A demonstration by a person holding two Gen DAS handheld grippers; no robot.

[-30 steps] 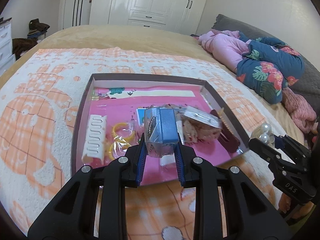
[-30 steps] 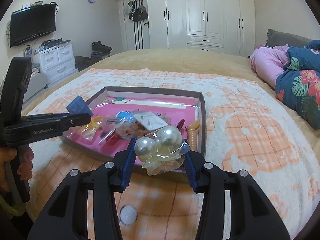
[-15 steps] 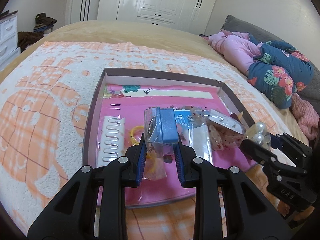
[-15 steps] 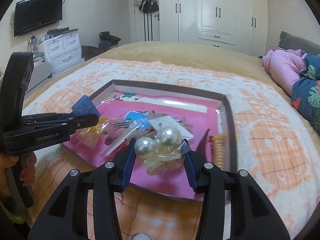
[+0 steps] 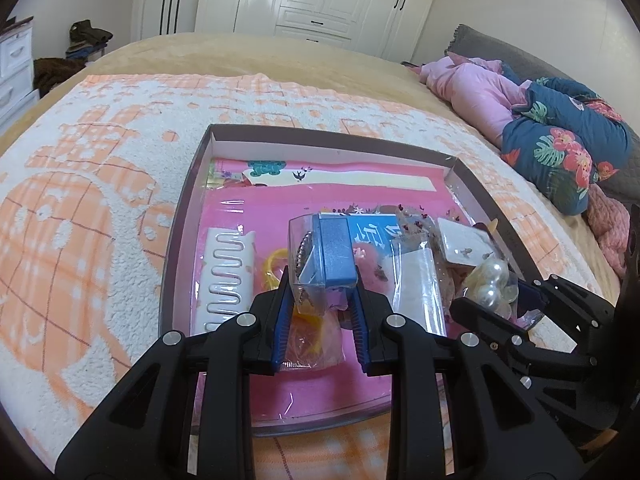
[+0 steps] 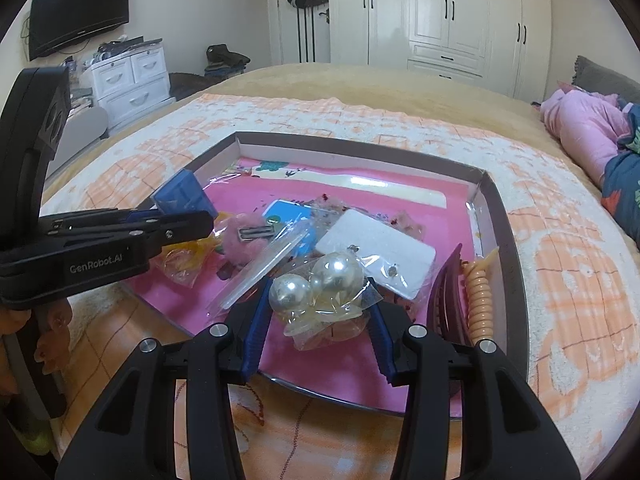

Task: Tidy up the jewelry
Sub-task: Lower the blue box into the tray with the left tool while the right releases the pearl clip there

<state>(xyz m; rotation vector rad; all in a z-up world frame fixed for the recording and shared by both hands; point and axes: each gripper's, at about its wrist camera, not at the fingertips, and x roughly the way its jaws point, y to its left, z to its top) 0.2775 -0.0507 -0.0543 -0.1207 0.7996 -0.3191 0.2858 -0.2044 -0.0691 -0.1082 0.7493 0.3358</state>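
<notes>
Left wrist view
My left gripper (image 5: 320,280): clamped on a clear packet with a blue card (image 5: 323,257), which stands upright between my blue pads.
Tray (image 5: 182,216): straight ahead and below my fingers, on an orange-and-white blanket (image 5: 80,200); its floor is pink.
White hair comb (image 5: 228,276): in the tray, just left of my left finger.
Yellow ring packet (image 5: 310,334): under my fingertips, on the tray floor.
My right gripper (image 5: 494,290): off to my right, at the tray's right rim, carrying a pearl packet (image 5: 490,278).

Right wrist view
My right gripper (image 6: 320,300): closed on the pearl packet (image 6: 324,292); two big pearls sit between the pads, over the tray's (image 6: 500,216) near edge.
Purple hair claw (image 6: 442,296): just right of my right finger, in the tray.
Peach coil hair tie (image 6: 480,296): beside the claw, against the tray's right wall.
Earring card (image 6: 376,248): just ahead of the pearls.
My left gripper (image 6: 182,216): to my left, holding its blue card packet (image 6: 180,196) above the tray's left side.
</notes>
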